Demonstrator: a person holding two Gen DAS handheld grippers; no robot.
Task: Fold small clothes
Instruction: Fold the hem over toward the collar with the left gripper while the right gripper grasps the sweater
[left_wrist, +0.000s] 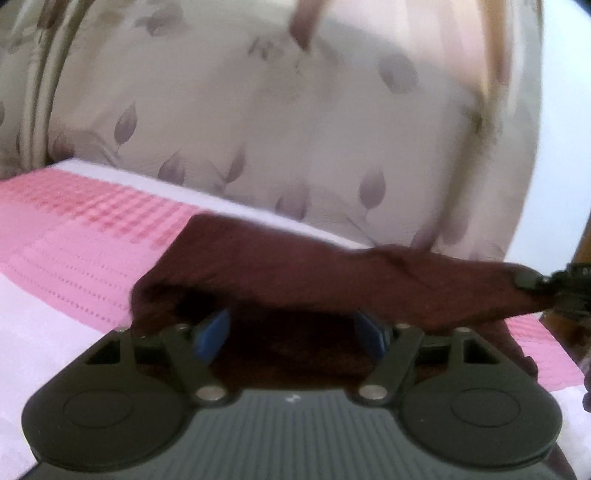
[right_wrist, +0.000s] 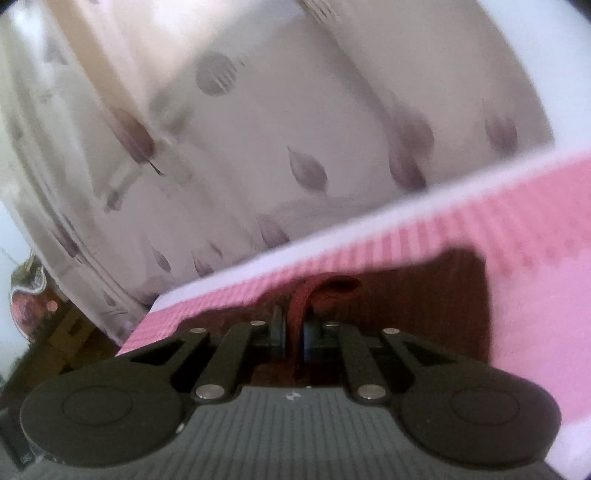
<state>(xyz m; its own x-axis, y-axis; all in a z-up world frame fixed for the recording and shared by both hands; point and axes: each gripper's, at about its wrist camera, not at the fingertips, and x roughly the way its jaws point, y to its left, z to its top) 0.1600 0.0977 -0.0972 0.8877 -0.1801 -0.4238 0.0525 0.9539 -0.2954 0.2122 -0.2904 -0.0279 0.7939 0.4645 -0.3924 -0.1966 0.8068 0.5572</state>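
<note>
A dark maroon garment (left_wrist: 332, 273) lies on a pink and white checked cloth (left_wrist: 74, 229). My left gripper (left_wrist: 291, 325) is open, its blue-padded fingers (left_wrist: 212, 334) wide apart, with a fold of the garment draped over the tips. In the left wrist view my right gripper (left_wrist: 535, 282) pinches the garment's right end. In the right wrist view my right gripper (right_wrist: 293, 326) is shut on a thin edge of the maroon garment (right_wrist: 424, 306), which curls up between the jaws.
A pale curtain with grey leaf prints (left_wrist: 295, 140) hangs behind the surface and shows in both views (right_wrist: 258, 147). The pink cloth's white far edge (right_wrist: 332, 240) runs near it. Dark clutter (right_wrist: 33, 325) lies low at the left.
</note>
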